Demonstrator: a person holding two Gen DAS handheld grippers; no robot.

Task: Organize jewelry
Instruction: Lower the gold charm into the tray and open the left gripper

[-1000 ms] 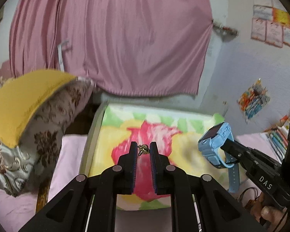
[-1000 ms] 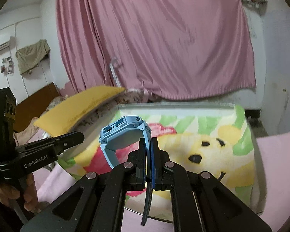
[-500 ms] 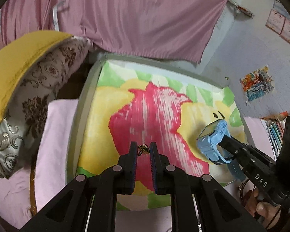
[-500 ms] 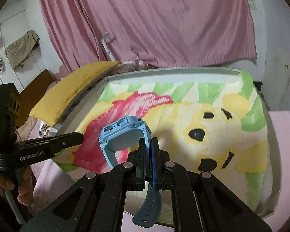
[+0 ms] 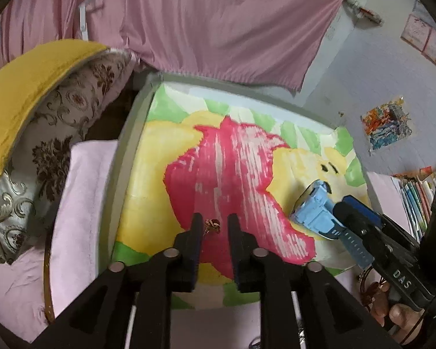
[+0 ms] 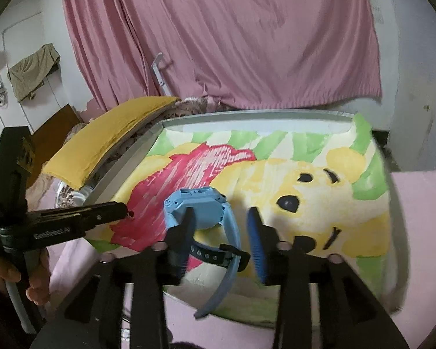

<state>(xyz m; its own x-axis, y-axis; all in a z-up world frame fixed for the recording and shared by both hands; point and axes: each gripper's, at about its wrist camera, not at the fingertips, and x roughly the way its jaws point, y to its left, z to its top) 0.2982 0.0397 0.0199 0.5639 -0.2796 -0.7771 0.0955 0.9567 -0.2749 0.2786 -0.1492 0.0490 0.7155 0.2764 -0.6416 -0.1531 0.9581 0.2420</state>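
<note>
A blue watch [image 6: 200,212] lies on the painted bear board [image 6: 319,192], between the spread fingers of my right gripper [image 6: 221,226], which is open. The watch also shows in the left wrist view [image 5: 316,206], under the right gripper. A small gold jewel [image 5: 212,224] sits between the fingers of my left gripper [image 5: 213,224], low over the red patch of the board [image 5: 165,151]. The left fingers stand a little apart around the jewel; whether they pinch it is unclear.
A yellow cushion on a patterned pillow [image 5: 29,101] lies left of the board. Pink bedding [image 5: 78,203] surrounds the board. A pink curtain [image 6: 218,43] hangs behind. Books [image 5: 415,197] stand at the right. A bangle [image 5: 369,285] lies near the hand.
My right gripper has opened and let the blue watch down onto the board. Both grippers have come lower over the board. The left fingers have spread slightly.
</note>
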